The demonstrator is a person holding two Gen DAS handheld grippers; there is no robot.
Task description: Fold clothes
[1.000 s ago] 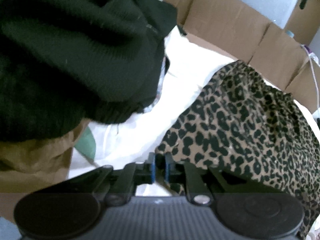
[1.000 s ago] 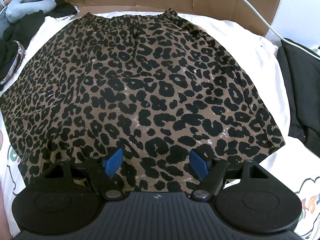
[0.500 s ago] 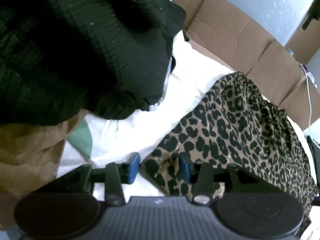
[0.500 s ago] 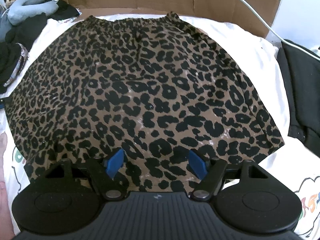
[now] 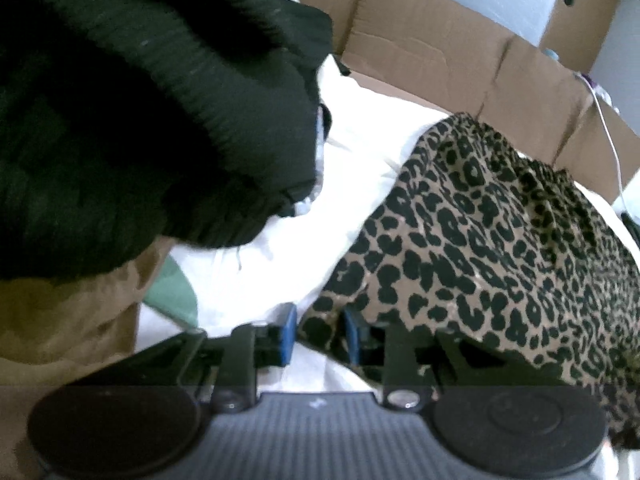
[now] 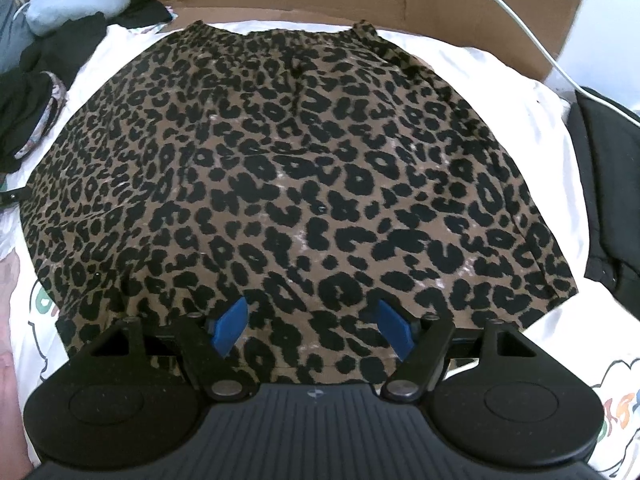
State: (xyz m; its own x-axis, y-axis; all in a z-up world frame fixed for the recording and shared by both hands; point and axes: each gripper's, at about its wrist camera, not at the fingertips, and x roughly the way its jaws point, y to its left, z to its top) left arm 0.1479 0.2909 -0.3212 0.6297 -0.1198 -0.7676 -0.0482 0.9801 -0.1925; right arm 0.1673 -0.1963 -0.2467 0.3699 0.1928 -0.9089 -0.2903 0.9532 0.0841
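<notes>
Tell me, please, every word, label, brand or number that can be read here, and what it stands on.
None can be read.
White bedsheet: coloured printed shapes at its left and right edges, cut off, illegible.
Right tool: small emblem on its body, no letters.
Leopard-print skirt: pattern only.

A bulky black knitted garment (image 5: 140, 120) is crowding the upper left; brown cardboard walls (image 5: 440, 52) are blocking the top (white bedsheet (image 5: 360, 152) between lying free).

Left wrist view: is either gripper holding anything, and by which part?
The left gripper pinches the leopard-print skirt by its hem corner; its jaws have just been closing on it. The right gripper is open above the hem, holding nothing.
</notes>
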